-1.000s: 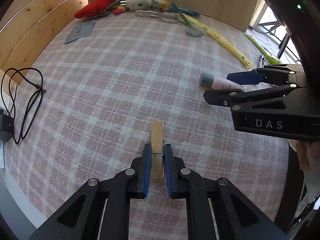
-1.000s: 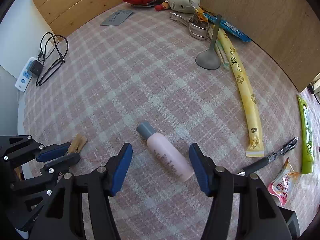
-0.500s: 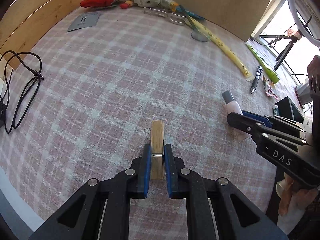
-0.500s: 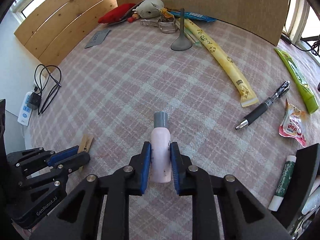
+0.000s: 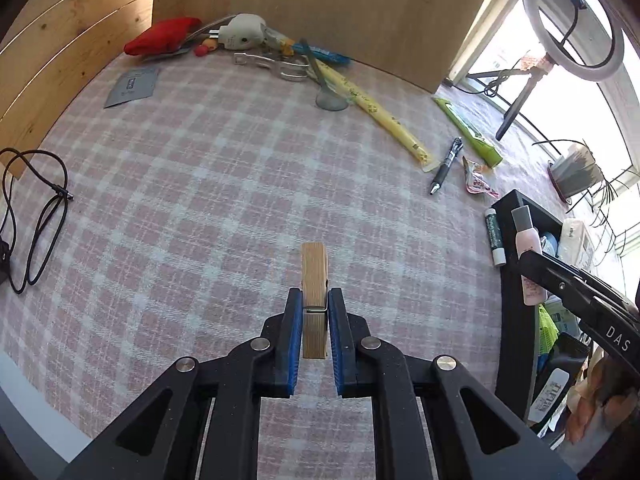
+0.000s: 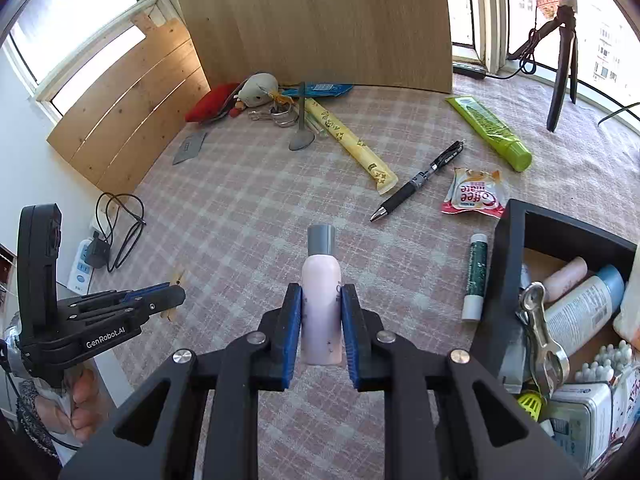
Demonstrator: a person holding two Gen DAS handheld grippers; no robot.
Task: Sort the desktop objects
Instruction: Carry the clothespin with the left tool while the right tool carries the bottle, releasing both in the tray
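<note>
My left gripper [image 5: 314, 304] is shut on a wooden clothespin [image 5: 314, 276] and holds it above the pink plaid tablecloth [image 5: 200, 200]. My right gripper [image 6: 321, 300] is shut on a pink bottle with a grey cap [image 6: 321, 280], lifted off the table. The bottle also shows in the left wrist view [image 5: 527, 248], beside a black storage box [image 6: 508, 248] at the right that holds bottles and several small items. The left gripper and clothespin show in the right wrist view [image 6: 172, 294] at the left.
A black pen [image 6: 420, 180], a snack packet [image 6: 474, 196], a green tube [image 6: 492, 132], a yellow stick pack [image 6: 348, 144], a spoon [image 6: 301, 136] and a green lip-balm stick [image 6: 474, 276] lie on the cloth. A red pouch [image 5: 160, 40] and a cable [image 5: 36, 208] lie at the far and left edges.
My right gripper closed on the pink bottle and lifted it toward the black box. My left gripper kept the clothespin and rose with it.
</note>
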